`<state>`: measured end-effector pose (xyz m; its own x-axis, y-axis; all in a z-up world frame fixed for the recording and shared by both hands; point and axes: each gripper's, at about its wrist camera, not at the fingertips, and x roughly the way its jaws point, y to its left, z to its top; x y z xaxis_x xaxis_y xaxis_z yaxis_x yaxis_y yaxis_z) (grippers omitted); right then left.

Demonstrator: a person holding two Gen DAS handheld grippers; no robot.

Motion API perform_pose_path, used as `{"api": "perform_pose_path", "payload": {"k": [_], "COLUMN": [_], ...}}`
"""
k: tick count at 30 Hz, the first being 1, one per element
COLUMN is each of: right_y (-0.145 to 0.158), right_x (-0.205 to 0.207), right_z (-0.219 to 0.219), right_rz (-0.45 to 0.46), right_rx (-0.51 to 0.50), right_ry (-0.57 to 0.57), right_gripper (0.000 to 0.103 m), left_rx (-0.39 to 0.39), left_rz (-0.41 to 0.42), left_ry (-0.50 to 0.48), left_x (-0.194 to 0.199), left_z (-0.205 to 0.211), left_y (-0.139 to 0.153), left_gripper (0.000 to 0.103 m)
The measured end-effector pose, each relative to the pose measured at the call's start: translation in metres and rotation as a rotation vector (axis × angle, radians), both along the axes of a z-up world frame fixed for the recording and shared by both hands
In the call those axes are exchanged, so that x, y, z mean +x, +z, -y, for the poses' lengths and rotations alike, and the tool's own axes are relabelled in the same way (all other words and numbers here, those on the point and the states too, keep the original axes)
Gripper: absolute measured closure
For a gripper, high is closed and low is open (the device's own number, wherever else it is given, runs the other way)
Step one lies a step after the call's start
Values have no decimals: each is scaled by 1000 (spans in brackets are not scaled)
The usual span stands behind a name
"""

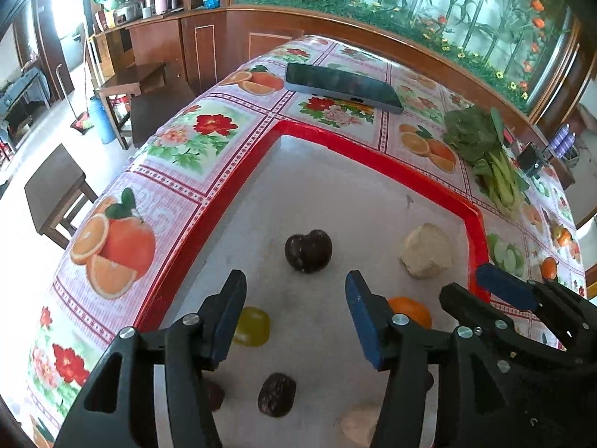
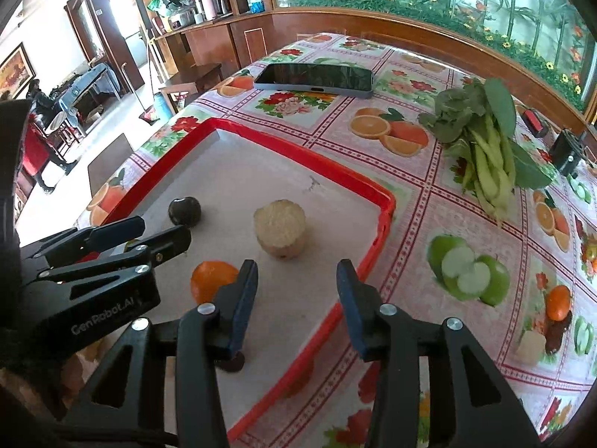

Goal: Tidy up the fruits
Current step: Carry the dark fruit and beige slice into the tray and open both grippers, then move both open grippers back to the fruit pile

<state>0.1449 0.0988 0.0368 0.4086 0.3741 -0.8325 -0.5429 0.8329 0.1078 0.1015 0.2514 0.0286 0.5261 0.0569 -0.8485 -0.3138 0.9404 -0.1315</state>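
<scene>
We list: left gripper point(image 1: 294, 310) spread wide, holding nothing, dark plum point(image 1: 308, 250) just ahead in the red tray point(image 1: 209, 216). Right gripper point(image 2: 297, 291) likewise wide and unladen, orange point(image 2: 211, 280) at its left finger.

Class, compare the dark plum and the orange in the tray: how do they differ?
The plum is dark purple-black; the orange is bright orange. The plum lies farther back in the tray; the orange lies nearer, partly hidden behind a gripper finger in both views. The plum shows a dimple on top; none shows on the orange. Both are round, rest on the tray floor, ungripped.
</scene>
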Motion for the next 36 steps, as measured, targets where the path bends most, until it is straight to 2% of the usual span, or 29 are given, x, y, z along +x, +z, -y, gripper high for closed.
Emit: {"api": "perform_pose_path", "payload": {"k": [18, 27, 29, 36], "right_y": [21, 18, 17, 10], "right_x": [-46, -70, -73, -69], "right_z": [51, 98, 115, 181], "right_rz": [9, -6, -8, -22], "right_rx": [23, 26, 37, 47], "right_ry": [0, -7, -27, -120], "right_gripper": [57, 54, 51, 50], "left_rx": [21, 9, 6, 19], "left_rz": [20, 30, 28, 3], "left_ry": [9, -54, -76, -168], "left_x": [-36, -49, -50, -41], "left_z": [38, 91, 106, 163], "left_y": [19, 24, 23, 17], "left_gripper": [47, 46, 46, 46]}}
